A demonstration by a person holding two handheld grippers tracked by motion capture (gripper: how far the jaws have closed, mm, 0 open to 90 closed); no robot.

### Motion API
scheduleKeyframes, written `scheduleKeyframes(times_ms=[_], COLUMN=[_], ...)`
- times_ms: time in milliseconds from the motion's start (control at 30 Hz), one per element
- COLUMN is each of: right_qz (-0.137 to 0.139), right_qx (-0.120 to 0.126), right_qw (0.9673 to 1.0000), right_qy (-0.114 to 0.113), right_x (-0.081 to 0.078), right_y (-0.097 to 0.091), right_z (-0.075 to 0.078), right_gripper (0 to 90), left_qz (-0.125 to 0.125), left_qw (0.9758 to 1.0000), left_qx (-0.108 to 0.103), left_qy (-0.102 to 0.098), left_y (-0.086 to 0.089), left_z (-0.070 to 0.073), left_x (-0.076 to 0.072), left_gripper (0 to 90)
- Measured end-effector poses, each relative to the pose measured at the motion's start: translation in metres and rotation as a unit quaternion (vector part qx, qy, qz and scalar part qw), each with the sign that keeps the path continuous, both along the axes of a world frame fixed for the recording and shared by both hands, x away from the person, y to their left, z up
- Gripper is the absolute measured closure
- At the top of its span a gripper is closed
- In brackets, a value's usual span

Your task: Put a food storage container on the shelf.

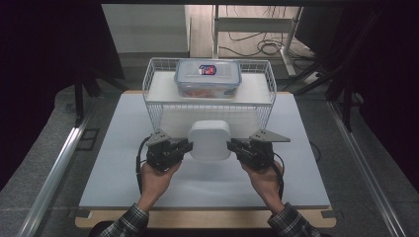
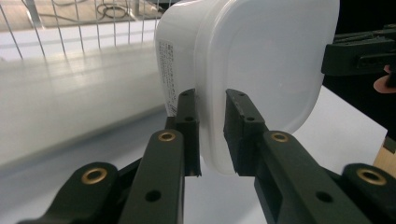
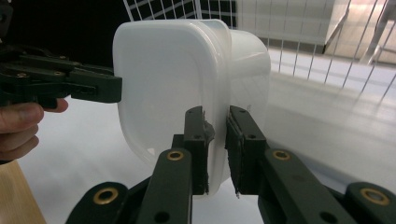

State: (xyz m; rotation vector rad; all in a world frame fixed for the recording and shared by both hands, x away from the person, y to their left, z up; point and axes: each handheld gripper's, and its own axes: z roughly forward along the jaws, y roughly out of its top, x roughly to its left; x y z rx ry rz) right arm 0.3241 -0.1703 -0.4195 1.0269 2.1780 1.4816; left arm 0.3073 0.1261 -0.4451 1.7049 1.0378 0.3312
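A white lidded plastic container (image 1: 210, 140) hangs above the white table top (image 1: 123, 163), held from both sides. My left gripper (image 1: 186, 145) is shut on the rim at its left edge, and my right gripper (image 1: 231, 145) is shut on the rim at its right edge. In the left gripper view the jaws pinch the container's lid rim (image 2: 212, 121), with the right gripper (image 2: 359, 53) at the far side. In the right gripper view the jaws clamp the container's rim (image 3: 215, 130), and the left gripper (image 3: 70, 86) grips the opposite edge.
A white wire basket shelf (image 1: 153, 106) stands just behind the container. On top of it sits a clear lidded food box (image 1: 208, 77) with reddish contents. Bare table lies to both sides and in front. Dark floor and cables lie beyond.
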Motion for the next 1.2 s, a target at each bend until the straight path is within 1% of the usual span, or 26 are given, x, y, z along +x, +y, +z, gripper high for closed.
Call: scheduleKeyframes(times_ms=[133,233,400,533,800,833,1033,1200], right_qz=[0.002,0.004,0.003,0.001,0.001,0.002,0.004,0.005], right_qx=[0.001,0.005,0.010,0.010,0.022,0.022,0.025,0.032], right_qw=[0.9999,0.9994,0.9982,0.9970,0.9946,0.9943,0.9926,0.9916], right_qy=[-0.016,-0.035,-0.059,-0.077,-0.101,-0.104,-0.118,-0.125], right_x=[0.003,0.004,0.007,0.009,0.014,0.015,0.020,0.025], right_y=[0.001,0.003,0.004,0.005,0.009,0.009,0.013,0.016], right_z=[0.012,0.022,0.035,0.045,0.065,0.069,0.084,0.097], right_gripper=[78.4,78.4,78.3,78.2,78.1,78.1,78.0,77.9], left_qz=[0.003,0.005,0.008,0.010,0.014,0.015,0.021,0.024], left_qw=[0.9999,0.9995,0.9984,0.9975,0.9955,0.9954,0.9937,0.9925], left_qx=[0.003,0.007,0.015,0.018,0.017,0.017,0.014,0.015], left_qy=[-0.017,-0.031,-0.054,-0.068,-0.092,-0.094,-0.109,-0.119], left_y=[0.001,0.002,0.003,0.004,0.007,0.007,0.011,0.014], left_z=[0.013,0.024,0.042,0.053,0.076,0.077,0.093,0.107], left_x=[0.002,0.003,0.006,0.008,0.012,0.012,0.015,0.017], left_gripper=[77.1,77.1,77.1,77.2,77.1,77.1,77.1,77.2])
